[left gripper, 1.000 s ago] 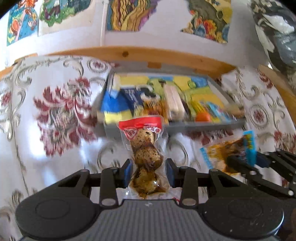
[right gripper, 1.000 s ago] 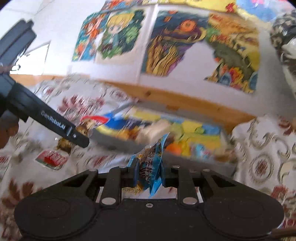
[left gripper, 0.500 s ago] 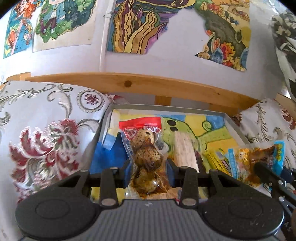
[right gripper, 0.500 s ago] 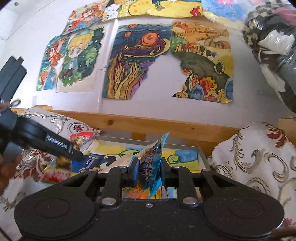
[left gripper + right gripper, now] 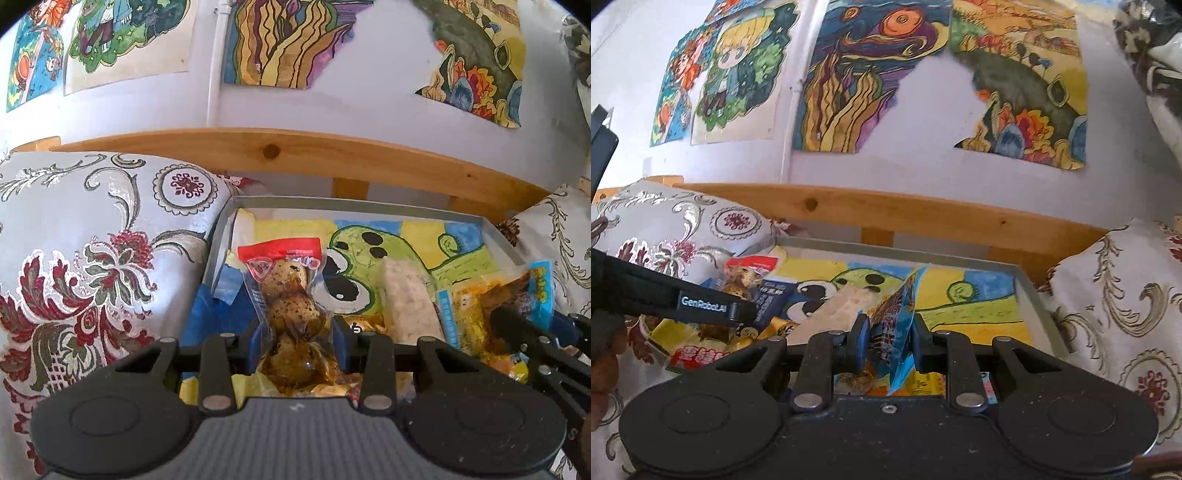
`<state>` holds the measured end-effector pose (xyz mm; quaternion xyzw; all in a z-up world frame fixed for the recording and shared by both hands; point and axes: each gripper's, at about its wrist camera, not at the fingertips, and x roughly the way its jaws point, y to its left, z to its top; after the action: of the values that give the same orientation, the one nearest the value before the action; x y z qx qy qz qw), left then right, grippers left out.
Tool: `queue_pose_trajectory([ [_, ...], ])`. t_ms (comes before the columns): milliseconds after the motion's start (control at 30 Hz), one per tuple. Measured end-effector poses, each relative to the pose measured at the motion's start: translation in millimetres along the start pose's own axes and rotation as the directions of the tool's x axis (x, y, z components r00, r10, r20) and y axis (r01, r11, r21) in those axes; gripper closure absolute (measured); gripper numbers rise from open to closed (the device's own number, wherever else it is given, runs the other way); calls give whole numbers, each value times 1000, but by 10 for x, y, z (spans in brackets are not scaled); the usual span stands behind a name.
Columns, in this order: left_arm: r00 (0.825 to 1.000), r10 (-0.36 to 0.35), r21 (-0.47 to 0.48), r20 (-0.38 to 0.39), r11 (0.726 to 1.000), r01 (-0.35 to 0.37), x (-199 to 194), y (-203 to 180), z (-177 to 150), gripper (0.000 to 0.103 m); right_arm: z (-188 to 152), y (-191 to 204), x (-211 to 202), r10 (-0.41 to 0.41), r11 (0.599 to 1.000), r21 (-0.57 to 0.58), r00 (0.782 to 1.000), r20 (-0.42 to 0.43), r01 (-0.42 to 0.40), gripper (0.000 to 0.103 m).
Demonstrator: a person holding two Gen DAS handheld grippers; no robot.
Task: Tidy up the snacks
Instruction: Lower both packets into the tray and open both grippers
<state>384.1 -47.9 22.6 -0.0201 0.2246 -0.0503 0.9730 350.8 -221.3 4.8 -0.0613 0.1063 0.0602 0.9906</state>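
- The left tool [image 5: 297, 341] is clamped on a clear egg packet [image 5: 291, 314] with a red top band; the jaws pinch its lower part from both sides.
- The egg packet's long axis runs straight ahead along the fingers, red band pointing away from the camera, and three speckled brown eggs sit in a row along that axis.
- The packet hangs above the left part of a grey tray [image 5: 369, 205], whose floor is lined with a green and yellow cartoon drawing.
- The right tool [image 5: 888, 341] grips a blue foil packet [image 5: 899, 317] edge-on; its long axis rises up and away, the pointed top corner leaning to the right.
- The blue packet is held above the middle of the tray, near its front edge.
- A pale rice cracker bar [image 5: 406, 299] lies in the tray, lengthwise from front to back, between the two held packets.
- Patterned cushions [image 5: 92, 236] flank the tray on both sides, and a wooden rail [image 5: 295, 151] runs behind it.
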Motion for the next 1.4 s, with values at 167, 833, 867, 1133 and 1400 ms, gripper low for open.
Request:
queue_pose_trajectory([
  [167,1000,-16,-7,-18,1000,15,55,-1,-45,60,-21,52,60,9,1000,-15,999,-34,-9,80],
  [833,999,25,-92,35,996,-22,-262,133,-146,9,-18,-13,-309,-22,999,-34,999,-23,21,32],
  [867,999,29,-99,41,995,-25,-310,145,-163,7,-10,-19,-346,-22,999,-33,1000,-19,22,29],
  [1133,994,56,-121,96,992,-44,-728,197,-336,1,49,-64,-734,-22,1000,-17,1000,7,22,11],
  [1400,992,51,-131,111,991,-36,-1154,233,-481,0,57,-92,-1134,-7,1000,16,1000,20,6,1],
])
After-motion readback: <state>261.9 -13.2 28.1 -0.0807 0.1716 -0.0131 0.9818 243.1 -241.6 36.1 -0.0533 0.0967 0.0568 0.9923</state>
